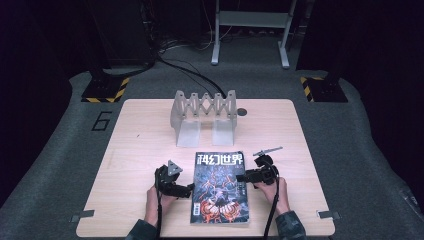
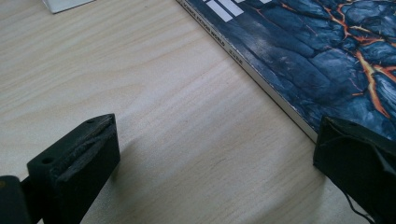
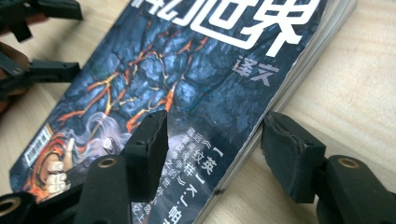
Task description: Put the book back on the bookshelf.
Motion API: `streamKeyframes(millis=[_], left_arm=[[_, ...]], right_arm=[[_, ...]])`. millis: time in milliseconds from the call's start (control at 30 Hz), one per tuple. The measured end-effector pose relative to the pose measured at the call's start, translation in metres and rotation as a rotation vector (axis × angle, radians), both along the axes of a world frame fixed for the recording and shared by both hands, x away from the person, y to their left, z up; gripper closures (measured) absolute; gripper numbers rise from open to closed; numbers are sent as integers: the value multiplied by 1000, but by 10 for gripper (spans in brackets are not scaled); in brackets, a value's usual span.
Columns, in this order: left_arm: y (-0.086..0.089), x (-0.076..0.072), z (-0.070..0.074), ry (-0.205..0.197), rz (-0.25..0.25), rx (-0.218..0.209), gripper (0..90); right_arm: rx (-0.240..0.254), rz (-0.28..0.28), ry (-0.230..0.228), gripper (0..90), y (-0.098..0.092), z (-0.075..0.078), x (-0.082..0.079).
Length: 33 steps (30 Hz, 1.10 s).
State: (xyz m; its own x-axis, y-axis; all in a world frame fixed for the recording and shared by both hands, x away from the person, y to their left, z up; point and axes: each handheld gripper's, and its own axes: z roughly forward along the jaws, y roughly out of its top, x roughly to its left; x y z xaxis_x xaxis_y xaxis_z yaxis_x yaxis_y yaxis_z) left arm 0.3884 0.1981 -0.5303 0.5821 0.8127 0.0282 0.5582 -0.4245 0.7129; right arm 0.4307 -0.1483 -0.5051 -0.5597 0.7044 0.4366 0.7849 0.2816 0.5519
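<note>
On the worktop [image 1: 135, 150], seen from the high view, a magazine [image 1: 220, 187] lies flat near the front edge, with the left claw [image 1: 190, 189] at its left side and the right claw [image 1: 241, 177] at its right side. A grey folding rack [image 1: 202, 112] stands farther back. From the left gripper view, the left claw [image 2: 215, 154] is spread wide and grips nothing; one jaw rests on bare wood, the other sits right at the magazine's [image 2: 327, 60] spine edge. From the right gripper view, the right claw [image 3: 215, 154] is part open, holding nothing yet: one jaw is over the cover, the other just outside the magazine's [image 3: 187, 70] page edge. To do this well, I think the outer jaw should slide low under the pages before squeezing, so the whole magazine lifts and not just the cover.
</note>
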Motion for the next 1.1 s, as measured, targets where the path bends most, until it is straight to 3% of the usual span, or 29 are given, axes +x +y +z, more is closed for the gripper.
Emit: streamKeyframes(millis=[167,600,933,1100], left_arm=[[0,0,0,2,-5,2,1],[0,0,0,3,-5,-2,2],[0,0,0,2,-8,0,2],[0,0,0,1,-8,1,2]], right_arm=[[-10,4,-23,413,2,2,0],[43,16,-51,419,4,9,-1],[52,8,-12,418,0,3,-6],[56,0,-20,414,0,1,-2]])
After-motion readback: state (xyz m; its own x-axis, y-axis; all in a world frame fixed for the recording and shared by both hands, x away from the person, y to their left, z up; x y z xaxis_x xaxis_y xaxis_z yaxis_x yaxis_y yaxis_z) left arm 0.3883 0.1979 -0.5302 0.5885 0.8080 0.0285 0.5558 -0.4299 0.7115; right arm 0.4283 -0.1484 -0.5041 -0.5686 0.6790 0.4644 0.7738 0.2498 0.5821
